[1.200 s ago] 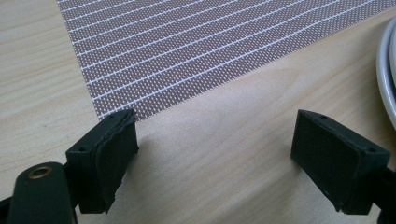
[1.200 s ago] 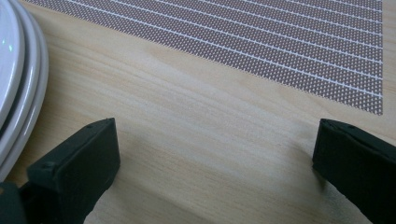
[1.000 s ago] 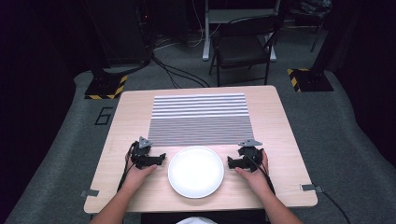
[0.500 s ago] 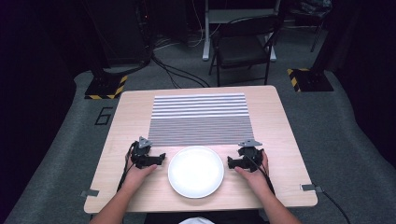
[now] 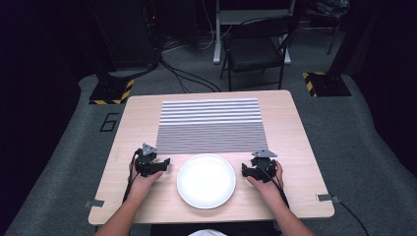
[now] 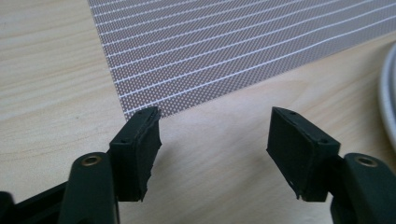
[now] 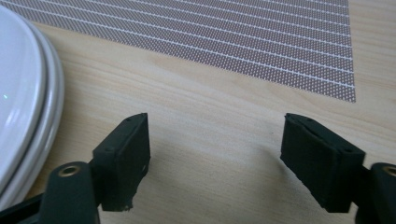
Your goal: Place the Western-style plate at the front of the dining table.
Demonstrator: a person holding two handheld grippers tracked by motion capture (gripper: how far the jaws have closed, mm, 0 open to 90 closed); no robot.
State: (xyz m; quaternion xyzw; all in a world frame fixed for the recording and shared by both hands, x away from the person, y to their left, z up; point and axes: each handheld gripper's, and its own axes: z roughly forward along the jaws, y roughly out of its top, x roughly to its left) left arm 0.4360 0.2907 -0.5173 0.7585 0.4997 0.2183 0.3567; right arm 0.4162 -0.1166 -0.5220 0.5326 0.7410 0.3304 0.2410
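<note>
White plate (image 5: 206, 180) untouched between left gripper (image 5: 162, 164) and right gripper (image 5: 247, 170); both jaws just narrowing, empty. Next: reach plate rim.

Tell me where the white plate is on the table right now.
In the high view the white plate sits at the near middle of the table, between the left gripper and the right gripper, just in front of the striped mat.

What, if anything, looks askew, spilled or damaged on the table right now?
Nothing stands out. The white plate sits flat and clean near the front edge of the table, the striped mat lies square behind it, and the left gripper and right gripper rest on either side, both empty, jaws just closing.
</note>
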